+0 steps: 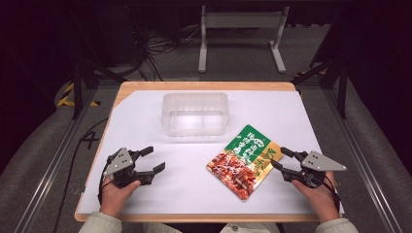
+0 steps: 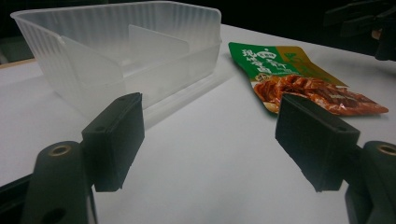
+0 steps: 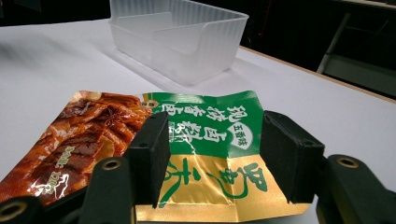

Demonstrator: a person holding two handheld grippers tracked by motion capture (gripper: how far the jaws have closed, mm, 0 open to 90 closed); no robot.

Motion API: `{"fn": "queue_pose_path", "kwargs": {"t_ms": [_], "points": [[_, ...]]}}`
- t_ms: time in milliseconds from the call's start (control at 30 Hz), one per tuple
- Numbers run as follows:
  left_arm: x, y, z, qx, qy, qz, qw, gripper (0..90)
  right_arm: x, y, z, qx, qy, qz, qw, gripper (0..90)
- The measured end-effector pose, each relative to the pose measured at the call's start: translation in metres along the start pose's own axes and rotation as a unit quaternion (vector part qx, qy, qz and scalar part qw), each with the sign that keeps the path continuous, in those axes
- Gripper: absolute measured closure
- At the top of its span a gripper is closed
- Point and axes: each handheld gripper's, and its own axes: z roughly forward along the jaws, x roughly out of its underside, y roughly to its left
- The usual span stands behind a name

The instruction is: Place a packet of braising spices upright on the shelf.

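A flat snack pouch (image 1: 244,160), green and gold at one end and printed with red-brown food at the other, lies on the white sheet right of centre. My right gripper (image 1: 280,158) stands open at the pouch's gold right edge. In the right gripper view its jaws (image 3: 215,149) straddle that end of the pouch (image 3: 205,121) without pressing it. My left gripper (image 1: 154,158) is open over bare sheet at the front left, with nothing between its jaws (image 2: 210,135). A clear ribbed plastic container (image 1: 194,114) with inner dividers stands at the back centre, and is also seen as container (image 2: 121,51) and container (image 3: 177,37).
The white sheet covers a wooden table (image 1: 204,86) whose edge shows at the back. A white metal frame (image 1: 240,22) stands on the floor behind it, among cables. The pouch (image 2: 299,79) lies right of the container in the left gripper view.
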Motion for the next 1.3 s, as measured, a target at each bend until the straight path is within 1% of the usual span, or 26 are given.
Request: {"fn": "queue_pose_path", "kwargs": {"t_ms": [100, 167, 200, 300, 333, 367, 433, 500, 533, 600, 700, 733, 767, 800, 833, 867, 933, 1033, 1067, 1100, 1133, 1167, 1200, 1300], "points": [[-0.001, 0.000, 0.000, 0.001, 0.002, -0.001, 1.0000, 24.2, -0.001, 0.000, 0.001, -0.005, 0.000, 0.001, 1.0000, 42.6], [-0.001, -0.001, 0.000, 0.000, 0.003, -0.002, 1.0000, 24.1, -0.001, 0.000, 0.000, -0.010, -0.003, 0.009, 0.9999, 42.4], [-0.001, -0.001, 0.000, 0.001, 0.004, -0.002, 1.0000, 24.1, -0.001, 0.000, 0.000, -0.010, -0.003, 0.012, 0.9999, 42.2], [-0.001, -0.001, -0.001, -0.002, 0.009, -0.001, 1.0000, 24.0, -0.001, -0.001, -0.001, -0.007, -0.001, 0.012, 0.9999, 42.2], [-0.001, 0.000, -0.001, -0.002, 0.007, -0.003, 1.0000, 24.0, -0.002, -0.002, -0.001, -0.009, -0.001, 0.018, 0.9998, 42.3], [-0.001, -0.001, -0.001, -0.002, 0.007, -0.007, 1.0000, 24.0, -0.004, -0.004, 0.000, -0.008, -0.001, 0.019, 0.9998, 42.3], [-0.001, 0.000, -0.001, -0.003, 0.007, -0.008, 0.9999, 23.9, -0.007, -0.005, 0.001, -0.005, -0.001, 0.018, 0.9998, 42.0], [-0.001, 0.000, -0.001, -0.005, 0.008, -0.008, 0.9999, 23.9, -0.010, -0.008, 0.002, -0.005, 0.004, 0.019, 0.9998, 40.9], [-0.001, 0.001, -0.001, -0.005, 0.010, -0.003, 0.9999, 23.9, -0.012, -0.009, 0.003, -0.003, 0.009, 0.021, 0.9997, 40.4], [-0.001, 0.001, -0.001, -0.006, 0.013, -0.004, 0.9999, 23.7, -0.014, -0.013, 0.006, 0.008, 0.020, 0.015, 0.9997, 39.5], [-0.001, 0.001, -0.001, -0.008, 0.013, -0.007, 0.9999, 23.5, -0.018, -0.018, 0.010, 0.013, 0.038, 0.016, 0.9991, 39.0], [-0.001, 0.000, -0.001, -0.008, 0.013, -0.010, 0.9998, 23.4, -0.019, -0.022, 0.011, 0.009, 0.043, 0.024, 0.9988, 38.5], [-0.001, 0.001, -0.001, -0.010, 0.013, -0.007, 0.9998, 23.3, -0.020, -0.024, 0.013, 0.007, 0.048, 0.031, 0.9983, 38.7], [-0.001, 0.001, -0.001, -0.010, 0.014, -0.009, 0.9998, 23.3, -0.021, -0.026, 0.014, 0.009, 0.052, 0.034, 0.9980, 39.2], [-0.001, 0.001, -0.001, -0.010, 0.014, -0.004, 0.9998, 23.3, -0.022, -0.027, 0.015, 0.012, 0.053, 0.033, 0.9979, 39.4], [-0.001, 0.001, -0.001, -0.010, 0.015, -0.004, 0.9998, 23.3, -0.022, -0.029, 0.016, 0.013, 0.055, 0.039, 0.9976, 39.6], [0.000, 0.001, -0.001, -0.010, 0.014, -0.006, 0.9998, 23.3, -0.023, -0.030, 0.018, 0.013, 0.058, 0.044, 0.9973, 40.0], [0.000, 0.001, -0.001, -0.011, 0.014, -0.005, 0.9998, 23.1, -0.023, -0.034, 0.023, 0.019, 0.079, 0.053, 0.9953, 40.3], [0.000, 0.001, -0.001, -0.011, 0.014, -0.005, 0.9998, 23.0, -0.023, -0.034, 0.023, 0.019, 0.079, 0.053, 0.9953, 40.3], [0.000, 0.001, -0.001, -0.012, 0.014, -0.004, 0.9998, 23.0, -0.023, -0.038, 0.026, 0.020, 0.084, 0.064, 0.9942, 40.3], [0.000, 0.001, -0.001, -0.011, 0.014, -0.004, 0.9998, 23.0, -0.023, -0.040, 0.027, 0.022, 0.084, 0.068, 0.9939, 40.3], [0.000, 0.001, -0.001, -0.012, 0.015, -0.004, 0.9998, 22.9, -0.022, -0.043, 0.030, 0.024, 0.089, 0.076, 0.9928, 40.0], [0.000, 0.001, -0.001, -0.011, 0.014, -0.005, 0.9998, 22.9, -0.022, -0.043, 0.030, 0.024, 0.089, 0.076, 0.9928, 40.0], [0.000, 0.000, 0.000, -0.012, 0.015, -0.005, 0.9998, 22.9, -0.018, -0.049, 0.034, 0.024, 0.103, 0.096, 0.9897, 37.9]]}}
